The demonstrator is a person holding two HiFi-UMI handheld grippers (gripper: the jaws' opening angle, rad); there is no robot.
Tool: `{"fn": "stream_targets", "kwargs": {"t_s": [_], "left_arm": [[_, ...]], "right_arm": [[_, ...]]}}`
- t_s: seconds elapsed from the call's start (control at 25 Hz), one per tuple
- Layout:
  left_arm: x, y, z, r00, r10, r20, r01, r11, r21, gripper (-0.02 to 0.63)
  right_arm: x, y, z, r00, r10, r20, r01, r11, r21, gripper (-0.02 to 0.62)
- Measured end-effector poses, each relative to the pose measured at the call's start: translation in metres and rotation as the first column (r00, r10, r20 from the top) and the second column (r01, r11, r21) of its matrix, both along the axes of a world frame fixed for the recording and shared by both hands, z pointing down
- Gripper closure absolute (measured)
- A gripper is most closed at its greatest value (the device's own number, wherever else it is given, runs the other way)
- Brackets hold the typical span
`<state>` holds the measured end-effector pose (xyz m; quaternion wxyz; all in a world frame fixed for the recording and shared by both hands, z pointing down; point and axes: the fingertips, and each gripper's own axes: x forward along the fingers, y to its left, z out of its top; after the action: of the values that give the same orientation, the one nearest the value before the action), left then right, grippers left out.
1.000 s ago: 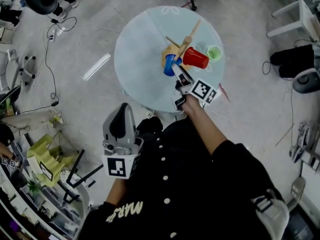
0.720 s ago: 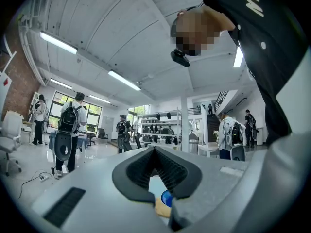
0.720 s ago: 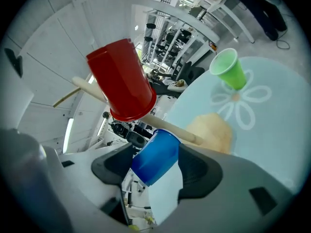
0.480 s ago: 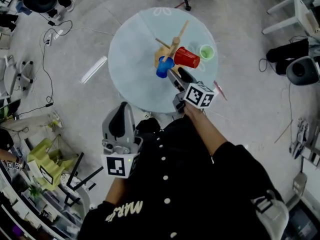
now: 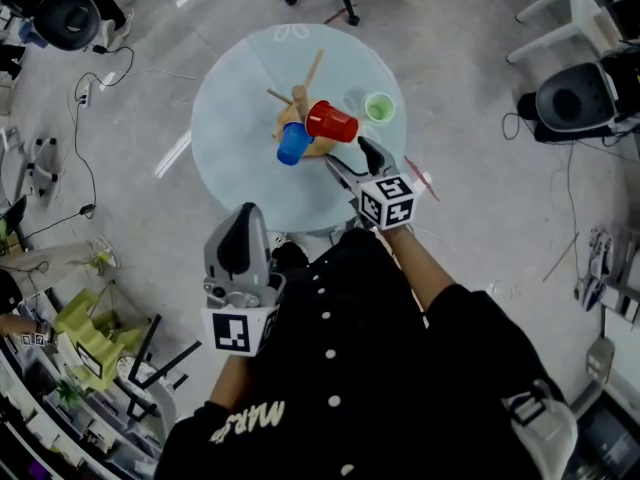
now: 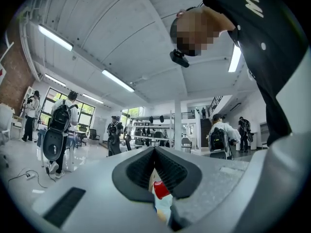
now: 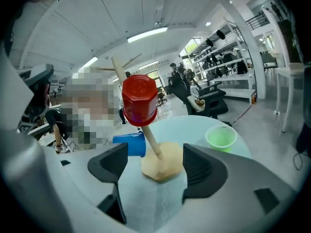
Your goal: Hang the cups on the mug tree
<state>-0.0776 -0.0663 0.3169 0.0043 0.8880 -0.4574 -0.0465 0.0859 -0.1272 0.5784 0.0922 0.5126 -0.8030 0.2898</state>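
Red cup (image 5: 331, 122) on mug tree (image 5: 299, 98)

Right gripper (image 5: 352, 160) has backed off the blue cup (image 5: 293, 143) and mug tree (image 5: 298, 96) toward the person and rolled over. Its jaws have just been opening, with nothing between them.

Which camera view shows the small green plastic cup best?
The right gripper view: the green plastic cup stands close, upright, open rim clear. The head view shows it tiny from above; the left gripper view does not show it.
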Motion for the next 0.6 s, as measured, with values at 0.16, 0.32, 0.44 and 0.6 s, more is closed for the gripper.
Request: {"fn": "stream_targets", "kwargs": {"t_s": [0.16, 0.32, 0.44, 0.6], "left_arm": [[0.026, -0.003, 0.008, 1.0, -0.002, 0.007, 0.002, 1.0, -0.013, 0.611], [0.046, -0.002, 0.018, 1.0, -0.004, 0.023, 0.005, 0.999, -0.035, 0.611], [0.056, -0.007, 0.025, 0.999, -0.018, 0.04, 0.02, 0.999, -0.046, 0.611], [0.058, -0.015, 0.031, 0.996, -0.069, 0.052, 0.072, 0.995, -0.065, 0.611]], "right_arm": [[0.038, -0.006, 0.014, 0.998, 0.02, -0.056, -0.02, 1.0, -0.008, 0.249], [0.071, -0.01, 0.031, 0.989, 0.017, -0.149, -0.018, 1.0, -0.002, 0.242], [0.086, -0.018, 0.045, 0.978, -0.006, -0.207, 0.005, 1.0, -0.004, 0.233], [0.112, -0.033, 0.064, 0.966, 0.008, -0.258, -0.01, 1.0, -0.006, 0.22]]}}
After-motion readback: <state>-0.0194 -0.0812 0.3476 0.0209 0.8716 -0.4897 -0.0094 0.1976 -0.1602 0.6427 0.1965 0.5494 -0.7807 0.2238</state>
